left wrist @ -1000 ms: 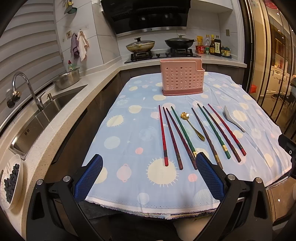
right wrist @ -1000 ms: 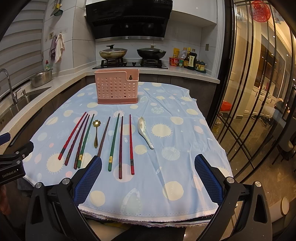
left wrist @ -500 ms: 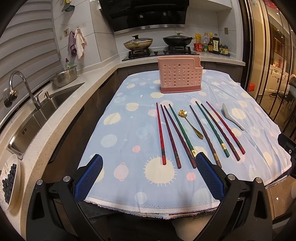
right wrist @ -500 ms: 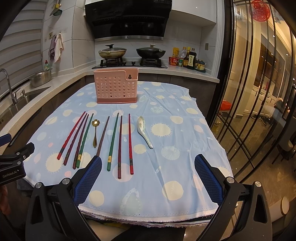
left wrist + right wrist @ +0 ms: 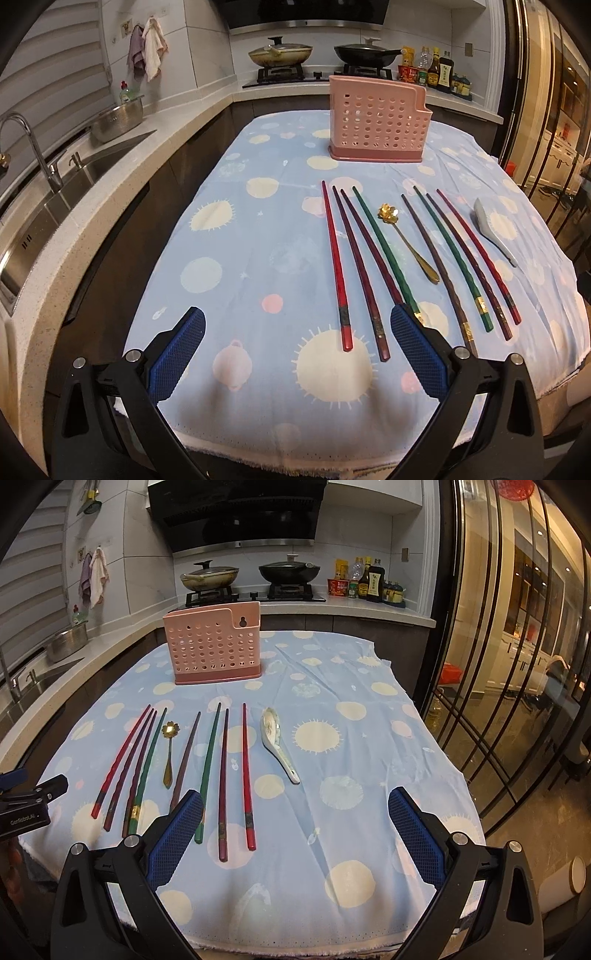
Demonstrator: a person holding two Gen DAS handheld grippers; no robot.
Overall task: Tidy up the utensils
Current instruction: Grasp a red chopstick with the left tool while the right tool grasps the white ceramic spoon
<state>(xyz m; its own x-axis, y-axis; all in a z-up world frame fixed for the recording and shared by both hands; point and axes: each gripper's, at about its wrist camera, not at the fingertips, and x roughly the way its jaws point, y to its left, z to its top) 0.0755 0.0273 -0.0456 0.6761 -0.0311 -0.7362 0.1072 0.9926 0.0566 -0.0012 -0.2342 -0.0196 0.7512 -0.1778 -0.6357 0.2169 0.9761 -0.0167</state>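
Both held low over the near edge of a blue dotted tablecloth [image 5: 369, 812]. Left gripper [image 5: 295, 349] spread wide, gripping nothing, right pad [image 5: 417, 354] just over the handle ends of the left chopsticks. Right gripper [image 5: 295, 830] likewise spread wide and empty. Lying in a row mid-cloth: eight chopsticks [image 5: 210, 768], red, dark and green, with a gold spoon [image 5: 168, 751] between them and a white soup spoon [image 5: 279, 747] at the right. Standing upright beyond them, a pink perforated holder [image 5: 214, 650].
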